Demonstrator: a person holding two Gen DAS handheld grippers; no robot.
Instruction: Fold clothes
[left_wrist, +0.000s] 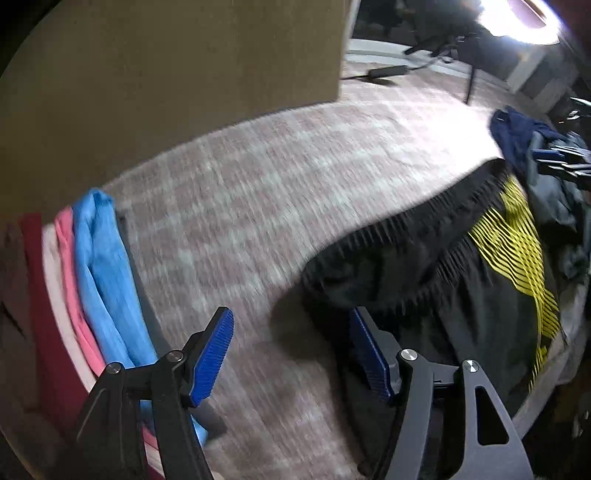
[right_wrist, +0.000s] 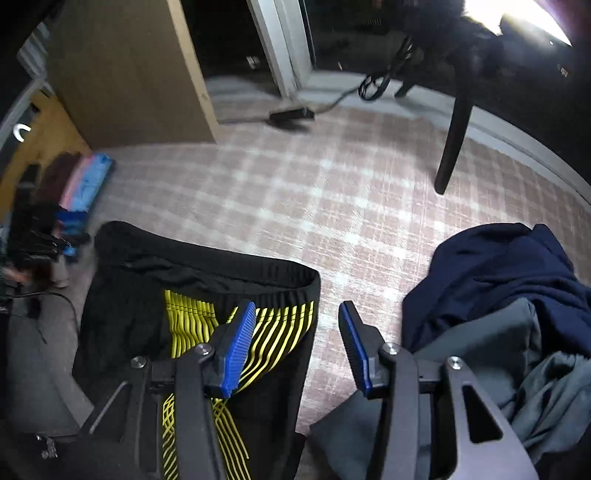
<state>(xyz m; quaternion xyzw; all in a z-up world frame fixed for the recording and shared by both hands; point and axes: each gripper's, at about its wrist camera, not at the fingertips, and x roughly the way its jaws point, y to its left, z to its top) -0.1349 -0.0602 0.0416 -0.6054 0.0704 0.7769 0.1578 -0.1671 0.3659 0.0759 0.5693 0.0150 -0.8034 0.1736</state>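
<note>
Black shorts (left_wrist: 424, 280) with yellow stripes lie flat on a pink checked surface (left_wrist: 240, 221), waistband away from me. My left gripper (left_wrist: 290, 314) is open at their left waistband corner; its right finger overlaps the black fabric and nothing is pinched. In the right wrist view the same shorts (right_wrist: 192, 273) fill the lower left. My right gripper (right_wrist: 297, 308) is open over their right edge, with one finger above the yellow stripes and the other above the checked surface (right_wrist: 332, 206). The left gripper (right_wrist: 55, 236) shows blurred at the far left.
A folded stack (left_wrist: 99, 273) of blue, pink, white and red clothes lies at the left. A loose navy and grey pile (right_wrist: 498, 295) lies at the right. Behind are a brown panel (left_wrist: 166, 74), a dark chair leg (right_wrist: 454, 140) and a power brick with cable (right_wrist: 291, 115).
</note>
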